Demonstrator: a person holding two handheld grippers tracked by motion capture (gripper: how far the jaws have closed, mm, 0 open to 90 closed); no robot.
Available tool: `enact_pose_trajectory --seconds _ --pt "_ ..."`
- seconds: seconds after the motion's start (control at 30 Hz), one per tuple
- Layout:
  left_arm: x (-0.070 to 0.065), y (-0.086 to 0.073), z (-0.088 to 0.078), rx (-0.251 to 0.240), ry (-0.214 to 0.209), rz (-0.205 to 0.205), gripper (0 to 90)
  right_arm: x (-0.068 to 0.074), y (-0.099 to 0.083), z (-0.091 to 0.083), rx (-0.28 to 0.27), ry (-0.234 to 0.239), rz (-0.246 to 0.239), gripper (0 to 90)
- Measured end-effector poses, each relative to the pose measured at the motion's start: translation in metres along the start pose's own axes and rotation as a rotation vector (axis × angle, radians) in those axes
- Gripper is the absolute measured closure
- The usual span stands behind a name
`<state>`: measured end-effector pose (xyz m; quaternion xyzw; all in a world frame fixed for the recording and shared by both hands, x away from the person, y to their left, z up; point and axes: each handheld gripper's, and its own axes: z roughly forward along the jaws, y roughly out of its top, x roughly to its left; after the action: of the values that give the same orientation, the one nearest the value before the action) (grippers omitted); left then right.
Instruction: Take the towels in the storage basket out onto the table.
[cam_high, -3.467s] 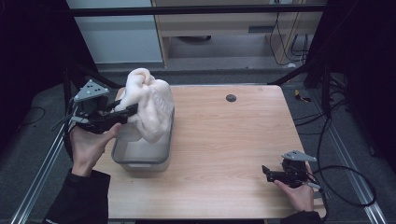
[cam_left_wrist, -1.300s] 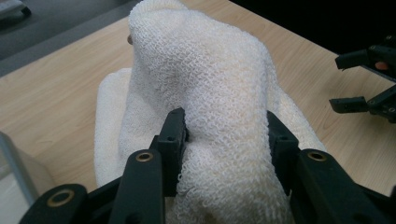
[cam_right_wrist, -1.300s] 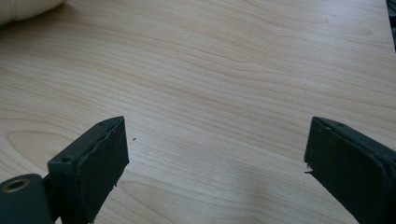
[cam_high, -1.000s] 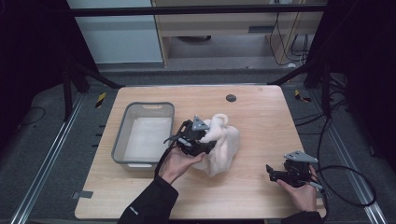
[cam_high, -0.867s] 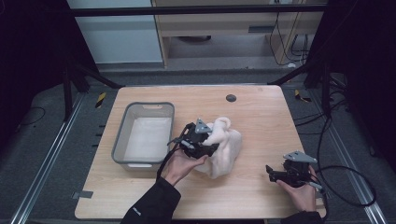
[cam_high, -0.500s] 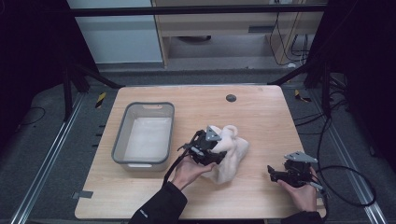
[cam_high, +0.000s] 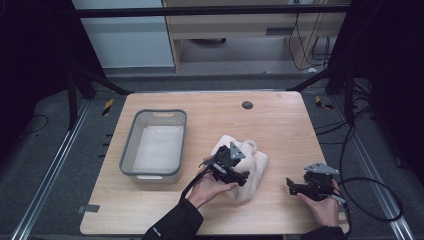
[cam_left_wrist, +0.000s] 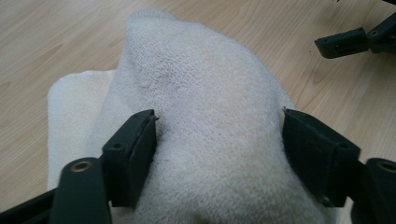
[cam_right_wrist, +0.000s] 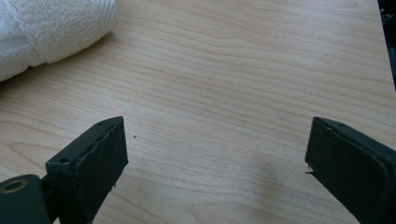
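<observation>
At the left of the tabletop (cam_high: 165, 210) stood a grey plastic bin (cam_high: 153, 142), apparently empty, its pale floor bare. Just right of it, mid-table, lay the crumpled white towel (cam_high: 250, 167). My left gripper (cam_left_wrist: 219, 140) sat low over it, its fingers (cam_left_wrist: 133, 154) having just been opening, a fold of cloth between them, likely to let the towel settle on the wood. At the far right, my right gripper (cam_high: 295, 188) waited, fingers (cam_right_wrist: 93, 163) wide apart and holding nothing.

The counter (cam_high: 280, 120) is lit evenly from above while the surroundings are left dark. Soft shadows are cast beneath each tool; the near jaws are rendered slightly blurred.
</observation>
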<state>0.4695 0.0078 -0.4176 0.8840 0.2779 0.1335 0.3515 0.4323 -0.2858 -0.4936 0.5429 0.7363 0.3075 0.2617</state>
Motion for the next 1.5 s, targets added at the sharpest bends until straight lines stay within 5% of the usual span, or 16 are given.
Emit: enact_pose_trajectory --seconds 0.37,0.8,1.5 --pt "-0.001 0.001 -0.008 0.020 -0.002 0.001 15.5 0.000 0.000 0.001 0.004 0.001 -0.005 5.5" --pt "0.006 -0.007 -0.050 -0.034 0.010 -0.003 11.9 0.000 0.000 0.001 0.006 -0.002 -0.001 5.1" --pt "0.047 -0.070 -0.114 -0.086 0.120 -0.102 14.7 0.000 -0.001 0.001 0.012 -0.001 -0.007 5.6"
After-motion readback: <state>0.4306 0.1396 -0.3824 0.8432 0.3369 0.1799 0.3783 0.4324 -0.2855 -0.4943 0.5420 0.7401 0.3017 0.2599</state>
